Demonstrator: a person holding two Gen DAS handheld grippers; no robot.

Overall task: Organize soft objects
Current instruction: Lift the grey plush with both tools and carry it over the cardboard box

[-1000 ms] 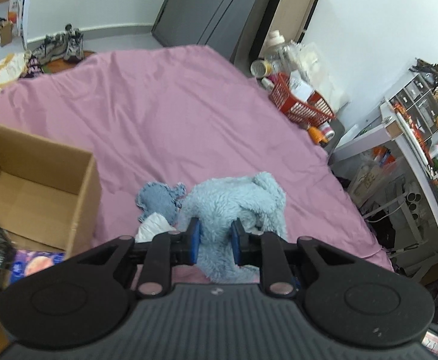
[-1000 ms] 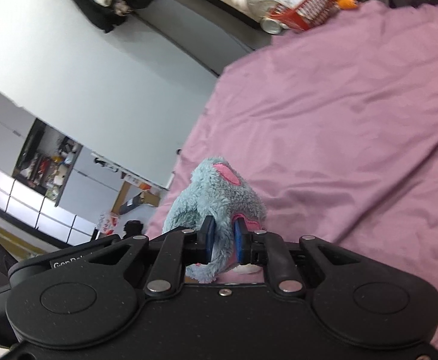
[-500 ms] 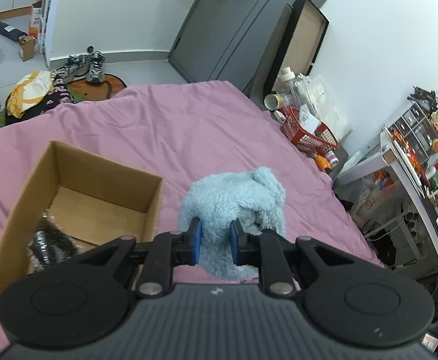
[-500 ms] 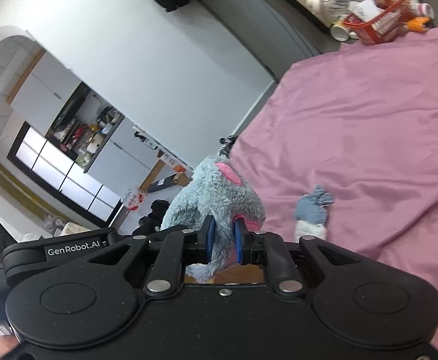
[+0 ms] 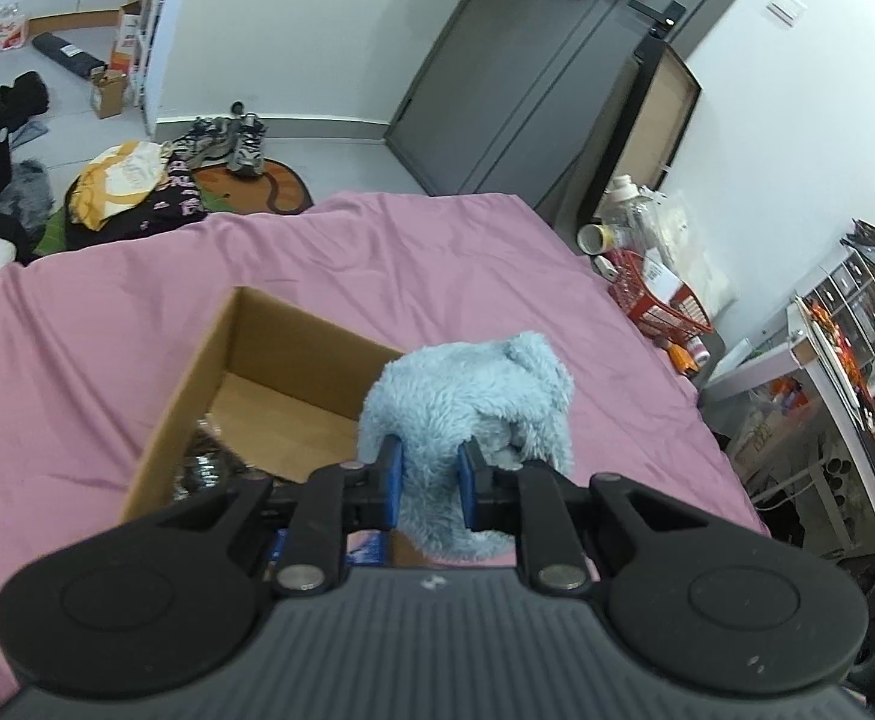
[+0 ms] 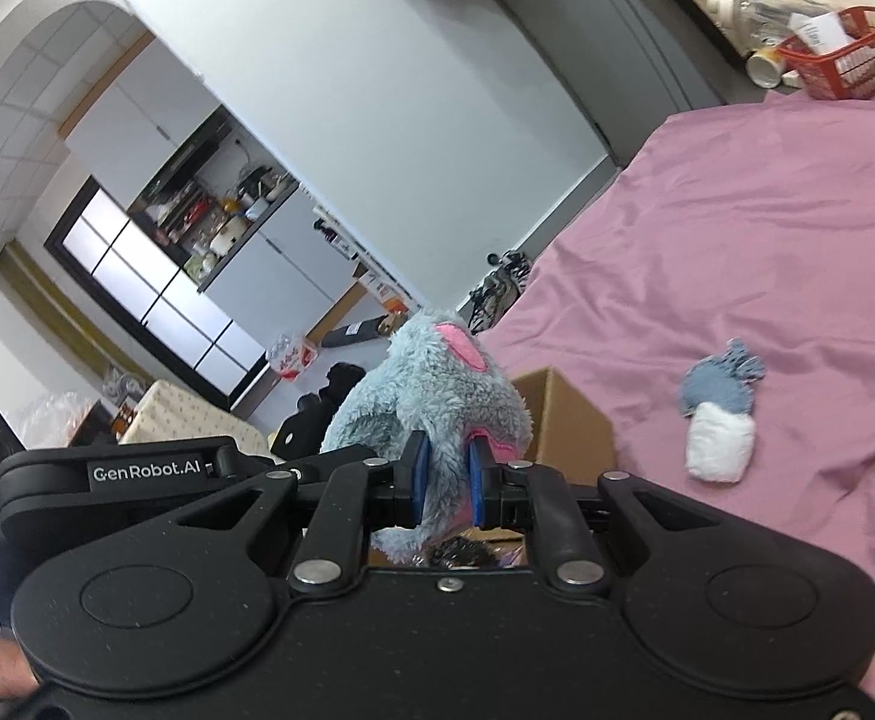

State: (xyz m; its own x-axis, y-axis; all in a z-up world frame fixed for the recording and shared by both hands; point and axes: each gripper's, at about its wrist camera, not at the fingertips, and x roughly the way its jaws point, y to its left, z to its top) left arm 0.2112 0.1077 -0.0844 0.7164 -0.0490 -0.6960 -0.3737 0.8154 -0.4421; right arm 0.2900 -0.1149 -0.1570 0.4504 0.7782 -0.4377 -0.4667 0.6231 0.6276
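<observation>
My left gripper (image 5: 428,483) is shut on a fluffy light-blue plush toy (image 5: 467,396) and holds it above the right side of an open cardboard box (image 5: 245,354) on the pink bedsheet (image 5: 107,312). My right gripper (image 6: 445,483) is shut on the same blue plush with pink patches (image 6: 431,390), over the box (image 6: 557,414). Dark soft items (image 5: 197,462) lie inside the box. A small blue-and-white soft toy (image 6: 719,408) lies on the sheet to the right.
A red basket (image 5: 659,300) with bottles stands beside the bed at the right. Shelves with clutter (image 5: 857,348) stand further right. Shoes (image 5: 239,144) and clothes (image 5: 131,192) lie on the floor beyond the bed. A grey door (image 5: 509,78) is at the back.
Both grippers have lifted the blue plush up from the bed and carried it left over the open box. The small blue-and-white toy stays behind on the sheet.
</observation>
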